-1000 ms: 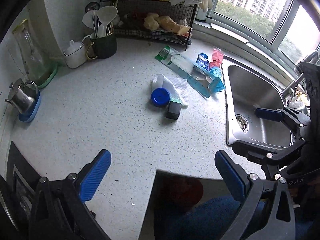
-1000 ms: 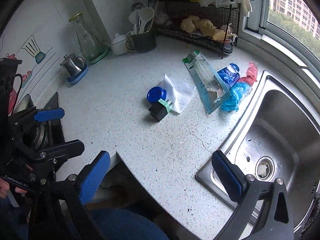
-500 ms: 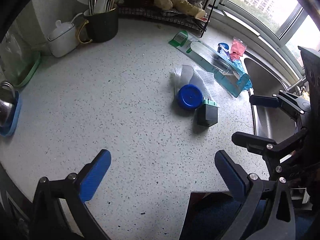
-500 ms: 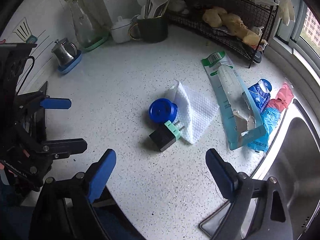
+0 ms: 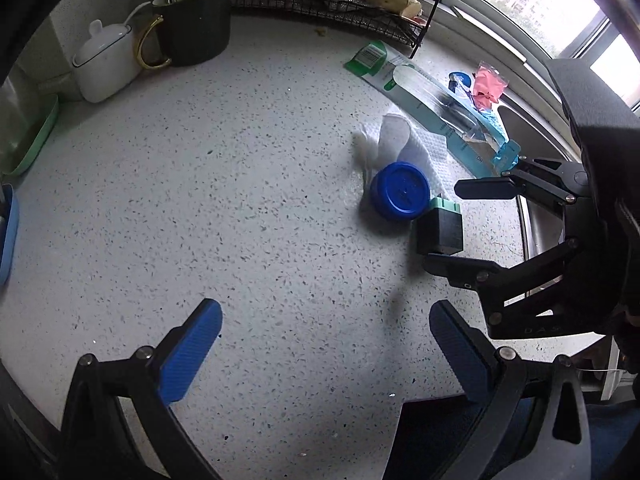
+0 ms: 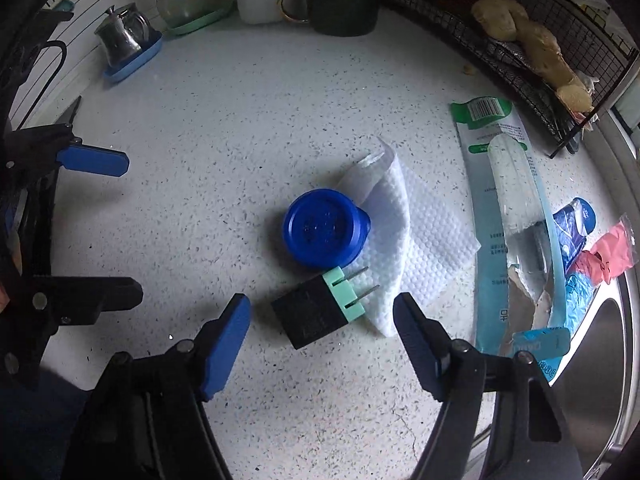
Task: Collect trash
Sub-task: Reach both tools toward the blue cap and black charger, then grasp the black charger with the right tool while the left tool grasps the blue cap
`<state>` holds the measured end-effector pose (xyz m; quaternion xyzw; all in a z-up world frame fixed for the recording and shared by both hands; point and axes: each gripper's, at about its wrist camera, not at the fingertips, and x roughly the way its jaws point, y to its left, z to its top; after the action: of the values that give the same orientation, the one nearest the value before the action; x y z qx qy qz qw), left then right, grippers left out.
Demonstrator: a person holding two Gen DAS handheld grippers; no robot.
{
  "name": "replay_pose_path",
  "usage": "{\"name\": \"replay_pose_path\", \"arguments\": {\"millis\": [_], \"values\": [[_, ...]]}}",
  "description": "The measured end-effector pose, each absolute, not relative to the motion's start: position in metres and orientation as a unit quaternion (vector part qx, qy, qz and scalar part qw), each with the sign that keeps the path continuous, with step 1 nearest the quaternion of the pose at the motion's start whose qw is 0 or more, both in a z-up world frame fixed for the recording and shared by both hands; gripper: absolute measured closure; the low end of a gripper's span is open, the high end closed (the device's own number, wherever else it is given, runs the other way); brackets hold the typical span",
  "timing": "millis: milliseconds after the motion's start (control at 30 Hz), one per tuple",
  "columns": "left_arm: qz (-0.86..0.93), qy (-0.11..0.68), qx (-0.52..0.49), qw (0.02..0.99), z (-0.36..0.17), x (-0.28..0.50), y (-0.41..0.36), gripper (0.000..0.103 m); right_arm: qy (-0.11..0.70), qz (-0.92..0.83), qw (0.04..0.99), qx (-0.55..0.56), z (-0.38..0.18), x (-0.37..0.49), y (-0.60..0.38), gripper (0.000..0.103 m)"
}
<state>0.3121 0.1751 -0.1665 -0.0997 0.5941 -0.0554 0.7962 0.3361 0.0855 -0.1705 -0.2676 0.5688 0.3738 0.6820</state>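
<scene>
Right gripper (image 6: 322, 318) closing in over the black plug adapter with the mint-green face (image 6: 320, 312) on the speckled white countertop (image 6: 240, 128).

One round blue plastic lid (image 6: 322, 228), one white paper towel (image 6: 416, 240), one long green-and-blue blister package (image 6: 500, 216), one adapter, two metal prongs. The adapter lies between the right jaws, which are narrowing with nothing pressed yet. The left gripper (image 5: 324, 354) hangs wide over bare counter, the adapter well ahead to its right.
</scene>
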Motion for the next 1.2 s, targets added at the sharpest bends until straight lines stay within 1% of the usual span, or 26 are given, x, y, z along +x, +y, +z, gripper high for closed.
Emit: {"name": "replay_pose_path", "arguments": {"millis": [33, 67, 133, 200, 233, 367, 700, 933, 1133, 1167, 1200], "values": [[-0.054, 0.595, -0.1, 0.795, -0.168, 0.313, 0.176, 0.0, 0.569, 0.374, 0.68, -0.272, -0.172, 0.337, 0.087, 0.036], [-0.054, 0.596, -0.1, 0.795, -0.169, 0.313, 0.177, 0.0, 0.57, 0.375, 0.678, -0.275, -0.174, 0.337, 0.089, 0.043], [-0.053, 0.599, -0.097, 0.793, -0.172, 0.314, 0.179, 0.0, 0.574, 0.374, 0.672, -0.281, -0.178, 0.338, 0.091, 0.051], [-0.052, 0.599, -0.097, 0.793, -0.172, 0.315, 0.18, 0.0, 0.578, 0.374, 0.669, -0.28, -0.179, 0.337, 0.092, 0.055], [-0.052, 0.598, -0.096, 0.794, -0.172, 0.315, 0.18, 0.0, 0.579, 0.375, 0.669, -0.277, -0.179, 0.336, 0.092, 0.058], [-0.063, 0.591, -0.097, 0.798, -0.166, 0.314, 0.175, 0.0, 0.582, 0.37, 0.675, -0.262, -0.176, 0.33, 0.088, 0.059], [-0.101, 0.582, -0.068, 0.804, -0.162, 0.335, 0.149, 0.0, 0.595, 0.317, 0.718, -0.171, -0.152, 0.331, 0.043, 0.059], [-0.12, 0.59, -0.049, 0.797, -0.177, 0.373, 0.14, 0.0, 0.605, 0.269, 0.738, -0.13, -0.143, 0.332, -0.012, 0.059], [-0.136, 0.594, -0.034, 0.792, -0.186, 0.397, 0.133, 0.0, 0.616, 0.236, 0.746, -0.088, -0.138, 0.334, -0.035, 0.059], [-0.137, 0.595, -0.029, 0.792, -0.188, 0.4, 0.131, 0.0, 0.618, 0.232, 0.747, -0.083, -0.138, 0.334, -0.038, 0.059], [-0.137, 0.597, -0.023, 0.79, -0.19, 0.403, 0.129, 0.004, 0.618, 0.228, 0.749, -0.079, -0.138, 0.334, -0.041, 0.059]]}}
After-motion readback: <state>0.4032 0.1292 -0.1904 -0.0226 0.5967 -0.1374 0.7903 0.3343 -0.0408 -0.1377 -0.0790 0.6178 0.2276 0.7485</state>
